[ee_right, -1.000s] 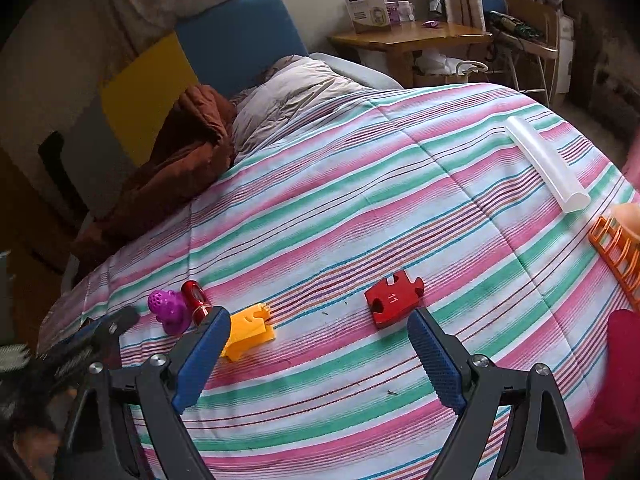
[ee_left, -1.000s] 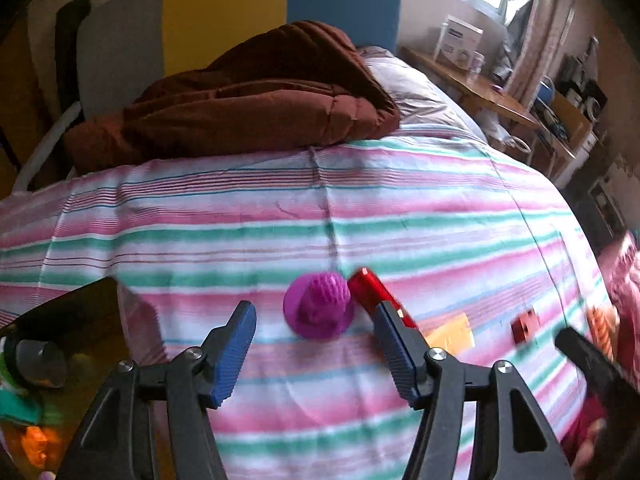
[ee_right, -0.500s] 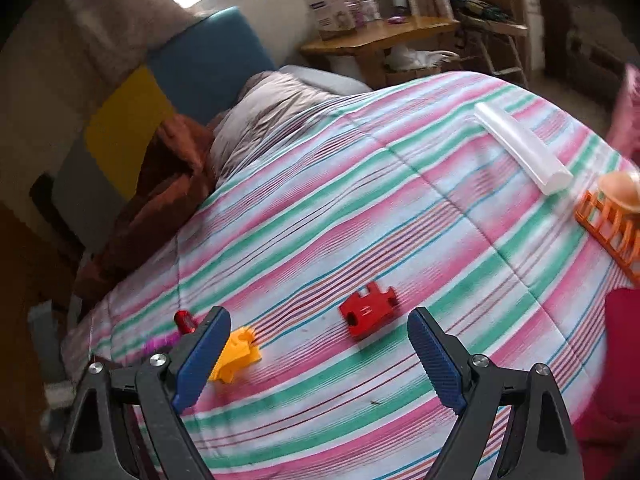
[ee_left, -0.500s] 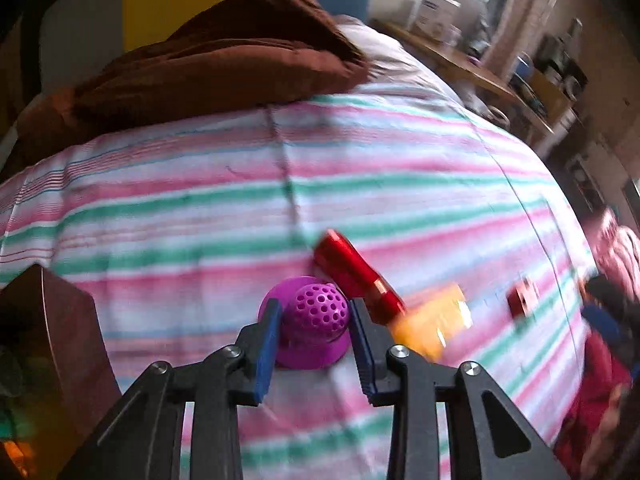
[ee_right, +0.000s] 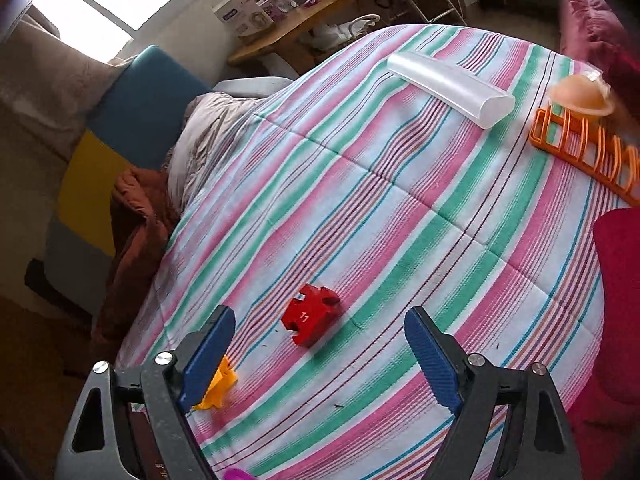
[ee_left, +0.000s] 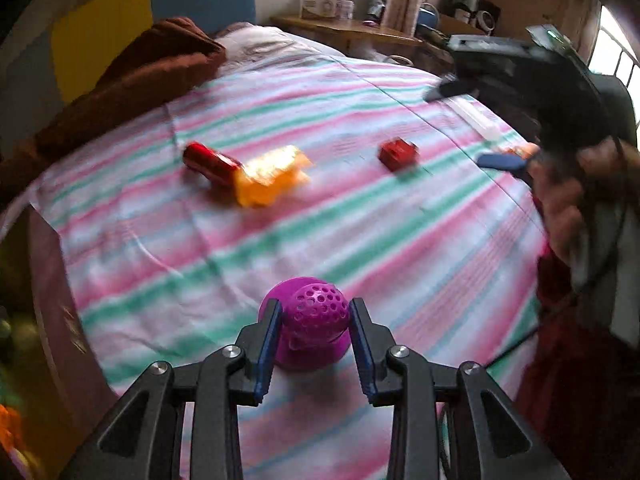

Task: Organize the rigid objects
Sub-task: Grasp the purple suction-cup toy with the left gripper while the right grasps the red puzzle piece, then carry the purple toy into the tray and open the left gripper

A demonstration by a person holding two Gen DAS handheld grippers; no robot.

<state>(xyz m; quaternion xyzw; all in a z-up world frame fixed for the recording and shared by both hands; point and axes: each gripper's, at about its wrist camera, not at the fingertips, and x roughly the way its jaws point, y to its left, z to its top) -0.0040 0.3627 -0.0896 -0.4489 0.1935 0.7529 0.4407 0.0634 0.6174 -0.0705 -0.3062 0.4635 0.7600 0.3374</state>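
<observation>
Left wrist view shows the left gripper point(ee_left: 315, 330) clamped on a purple perforated toy point(ee_left: 314, 324), a rounded magenta piece with a domed top full of small holes and a wider skirt below; both blue pads press its sides, close to the camera and just above the striped bedspread point(ee_left: 360, 220). Farther off lie a shiny red cylinder point(ee_left: 210, 162) touching a blurred yellow puzzle piece point(ee_left: 272, 178), and to their right, apart, a red puzzle piece point(ee_left: 398, 154). At the far right the right gripper point(ee_left: 472, 124) is held by a hand point(ee_left: 560, 208).

From the right wrist view, the right gripper point(ee_right: 318, 360) has its jaws wide apart, empty, with the red puzzle piece point(ee_right: 311, 314), marked 11, on the cover between and beyond them. A translucent tube point(ee_right: 450, 88) lies far right, near an orange rack point(ee_right: 584, 148). The cover is striped pink, green and white. A brown blanket point(ee_left: 132, 80) is heaped at the far left against a blue and yellow headboard point(ee_right: 120, 132), and a wooden side table point(ee_right: 296, 28) stands by the window.
</observation>
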